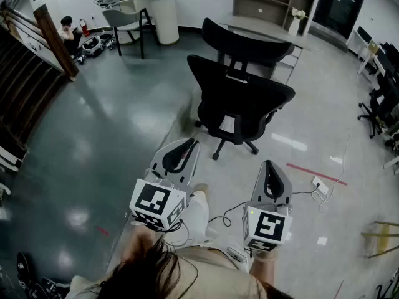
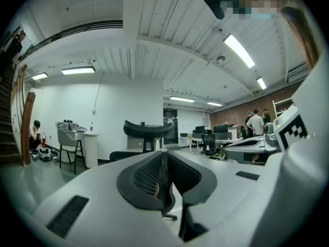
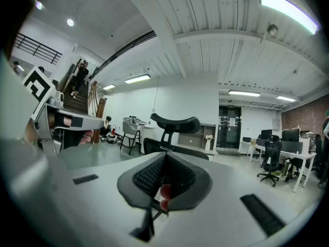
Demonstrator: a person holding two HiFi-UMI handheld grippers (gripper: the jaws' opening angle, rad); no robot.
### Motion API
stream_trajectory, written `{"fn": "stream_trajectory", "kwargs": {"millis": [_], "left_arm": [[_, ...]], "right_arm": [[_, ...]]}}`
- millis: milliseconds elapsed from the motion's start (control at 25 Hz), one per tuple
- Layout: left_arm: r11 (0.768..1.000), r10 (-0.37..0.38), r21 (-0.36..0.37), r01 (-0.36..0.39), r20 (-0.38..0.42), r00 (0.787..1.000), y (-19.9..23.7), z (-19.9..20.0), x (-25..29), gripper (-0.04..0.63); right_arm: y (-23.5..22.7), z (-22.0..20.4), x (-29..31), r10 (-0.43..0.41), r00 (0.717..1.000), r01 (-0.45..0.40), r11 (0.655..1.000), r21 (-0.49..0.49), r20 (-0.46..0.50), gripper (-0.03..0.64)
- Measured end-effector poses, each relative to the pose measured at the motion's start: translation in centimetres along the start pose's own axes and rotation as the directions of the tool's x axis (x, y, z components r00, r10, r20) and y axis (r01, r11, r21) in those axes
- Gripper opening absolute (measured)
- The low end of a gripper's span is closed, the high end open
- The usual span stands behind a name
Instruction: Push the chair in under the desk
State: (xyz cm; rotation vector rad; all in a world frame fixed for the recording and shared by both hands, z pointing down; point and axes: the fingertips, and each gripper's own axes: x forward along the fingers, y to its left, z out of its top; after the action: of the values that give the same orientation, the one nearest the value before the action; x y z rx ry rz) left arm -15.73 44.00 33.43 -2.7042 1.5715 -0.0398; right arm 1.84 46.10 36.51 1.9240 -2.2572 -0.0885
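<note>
Head view, chair-to-bench approach. One black office chair (image 1: 240,101) stands on the floor, its back toward the viewer, clear of the bench (image 1: 252,23), which lies beyond it at 12 o'clock. Two grippers are held at 6 o'clock, well short of the chair: the left gripper (image 1: 186,148) and right gripper (image 1: 269,170) each have their jaws pressed together with nothing between them.

Likely hazards:
- A push applied off-centre would probably swivel the chair on its castors rather than roll it straight.
- The headrest or an armrest could strike the bench edge if the chair goes in skewed.
- Narrow closed tips may slip on the curved back.
- One power strip (image 1: 319,185) with its cable lies at 4 o'clock and could snag a foot.

Also counted: one grey chair (image 1: 128,20) at 11 o'clock, beside one round table (image 1: 159,5).
</note>
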Motion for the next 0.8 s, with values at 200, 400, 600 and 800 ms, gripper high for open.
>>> {"fn": "stream_trajectory", "kwargs": {"millis": [200,400,600,800], "left_arm": [[1.0,0.009,-0.009,-0.009,-0.011,1.0,0.9,-0.4,1.3,0.043],[1.0,0.013,-0.011,-0.014,-0.027,1.0,1.9,-0.9,2.4,0.043],[1.0,0.008,-0.03,-0.009,-0.027,1.0,3.4,-1.1,4.5,0.043],[1.0,0.013,-0.003,-0.013,-0.03,0.999,5.2,-0.9,7.5,0.043]], "right_arm": [[-0.5,-0.4,1.4,0.003,1.0,-0.002,1.0,0.018,-0.014,0.023],[-1.0,-0.3,2.6,-0.011,1.0,0.011,1.0,0.015,0.003,0.023],[-1.6,-0.3,4.6,-0.004,1.0,0.004,1.0,0.002,-0.002,0.025],[-2.1,0.8,7.4,0.012,1.0,-0.011,1.0,-0.011,0.024,0.025]]}}
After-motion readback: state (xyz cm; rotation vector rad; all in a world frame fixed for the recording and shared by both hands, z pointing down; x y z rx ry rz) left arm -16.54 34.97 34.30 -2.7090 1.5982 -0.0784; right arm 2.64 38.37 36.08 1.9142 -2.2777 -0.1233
